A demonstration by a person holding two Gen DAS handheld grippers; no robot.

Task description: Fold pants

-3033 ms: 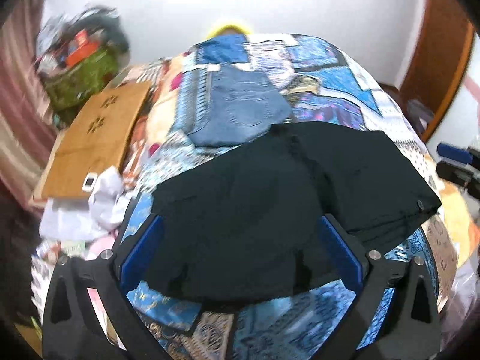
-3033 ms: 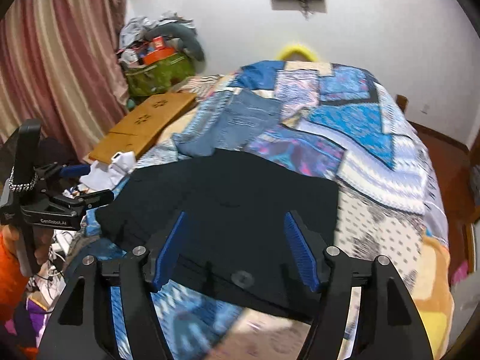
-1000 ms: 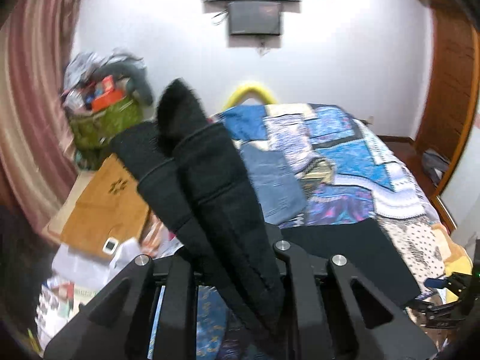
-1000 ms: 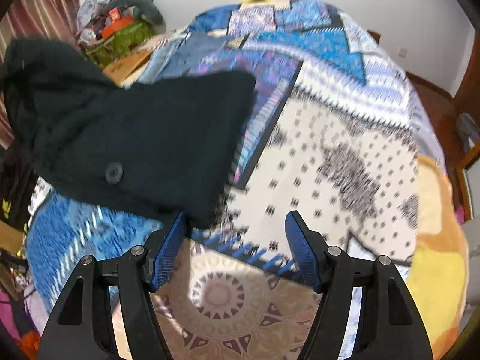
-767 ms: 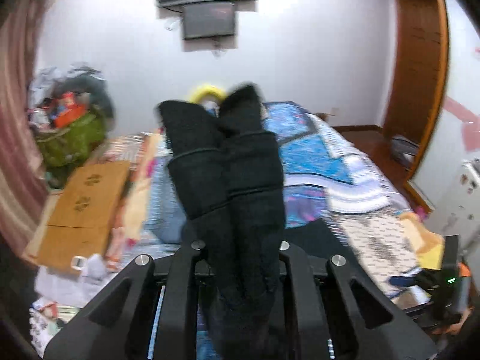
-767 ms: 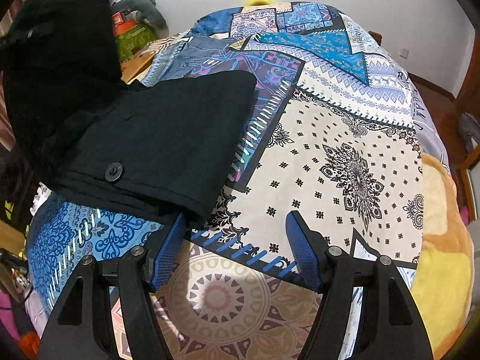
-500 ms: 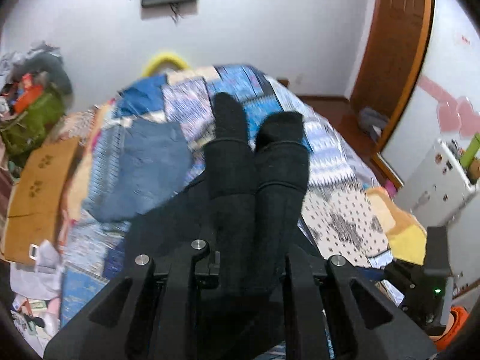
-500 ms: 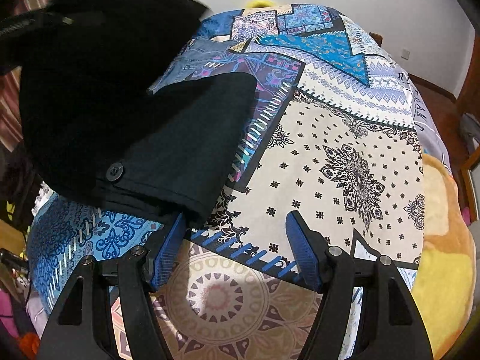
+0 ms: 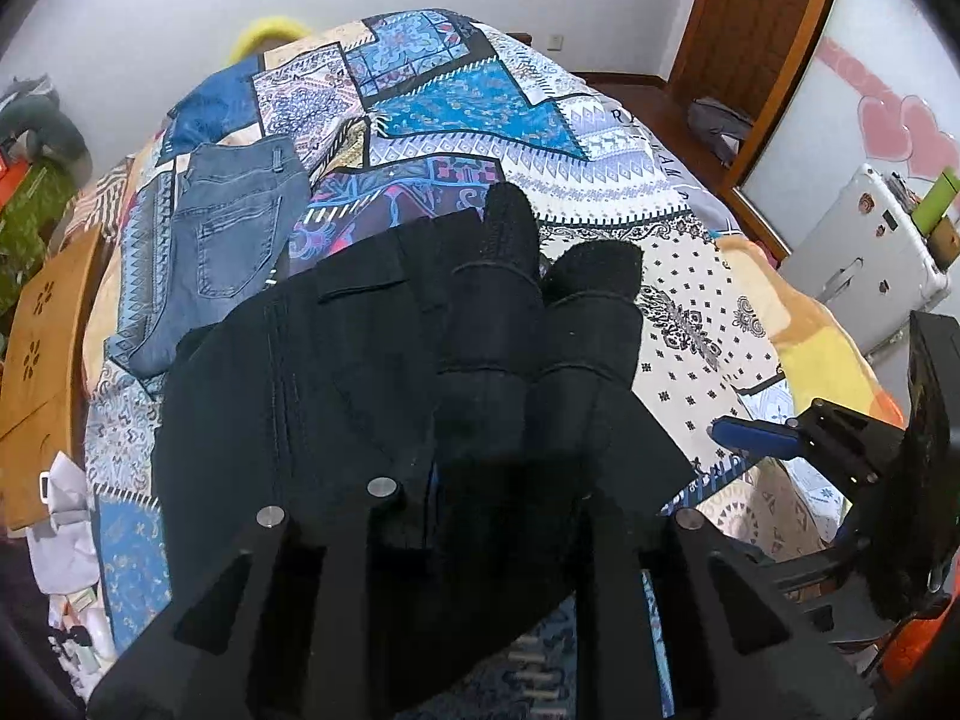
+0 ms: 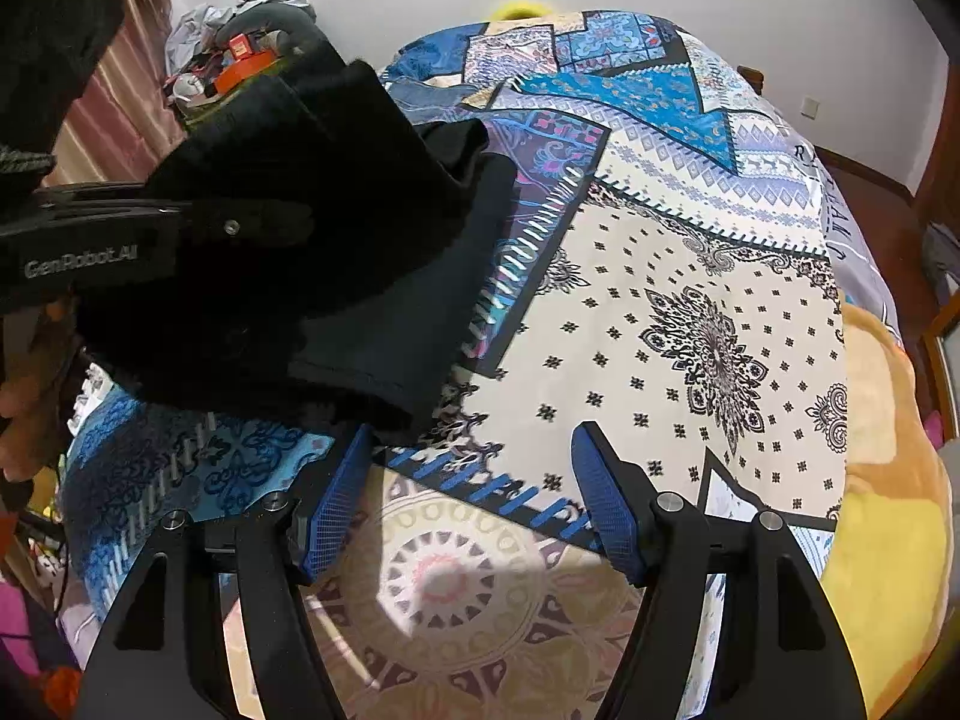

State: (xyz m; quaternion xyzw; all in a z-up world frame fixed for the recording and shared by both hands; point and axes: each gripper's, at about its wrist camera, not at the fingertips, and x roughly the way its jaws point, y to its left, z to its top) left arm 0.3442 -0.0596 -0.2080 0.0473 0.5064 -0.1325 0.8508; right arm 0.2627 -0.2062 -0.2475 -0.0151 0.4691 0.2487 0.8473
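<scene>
Currently, my left gripper [image 9: 480, 516] is opening around the folded hems of the black fabric pants [image 9: 336, 372] on the patchwork bedspread [image 10: 690, 312], my right gripper [image 10: 468, 498] gapes empty, and premature release may skew the fold.

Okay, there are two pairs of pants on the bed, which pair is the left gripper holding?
The black pants: their bunched hems sit between the opening jaws of the left gripper. The blue jeans lie untouched farther up the bed.
</scene>
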